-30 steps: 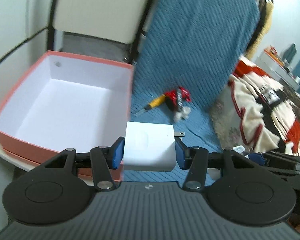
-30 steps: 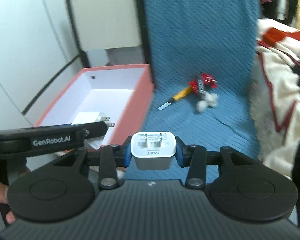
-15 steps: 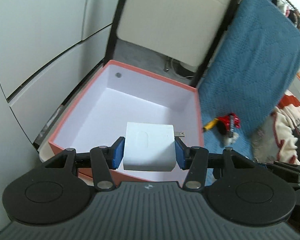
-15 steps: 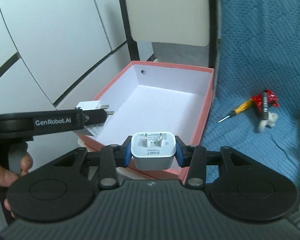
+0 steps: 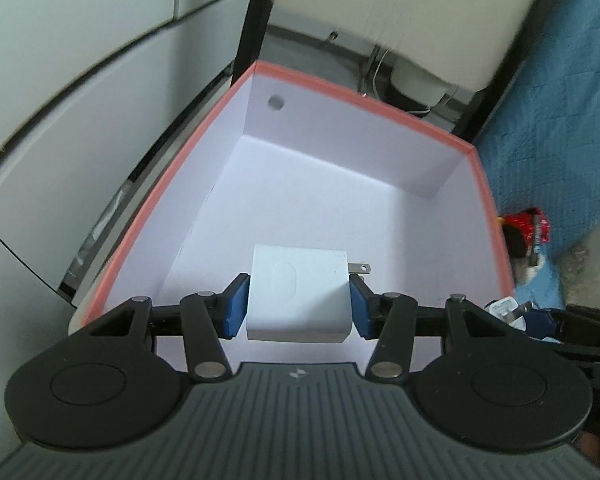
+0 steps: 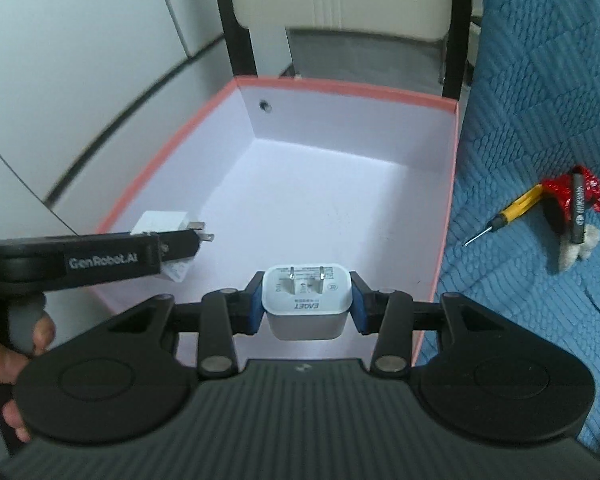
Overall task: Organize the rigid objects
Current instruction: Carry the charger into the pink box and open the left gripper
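Left wrist view: the left claw (image 5: 298, 307) clamps a white wall charger (image 5: 298, 294) (prongs pointing right) over the pink-rimmed box (image 5: 400, 118).

Right wrist view: the right claw (image 6: 306, 303) grips a white EAGET charger (image 6: 306, 300) above the same box's near edge; a screwdriver (image 6: 508, 214) lies on the blue quilt (image 6: 540, 80), perhaps touching a red toy (image 6: 568, 196).
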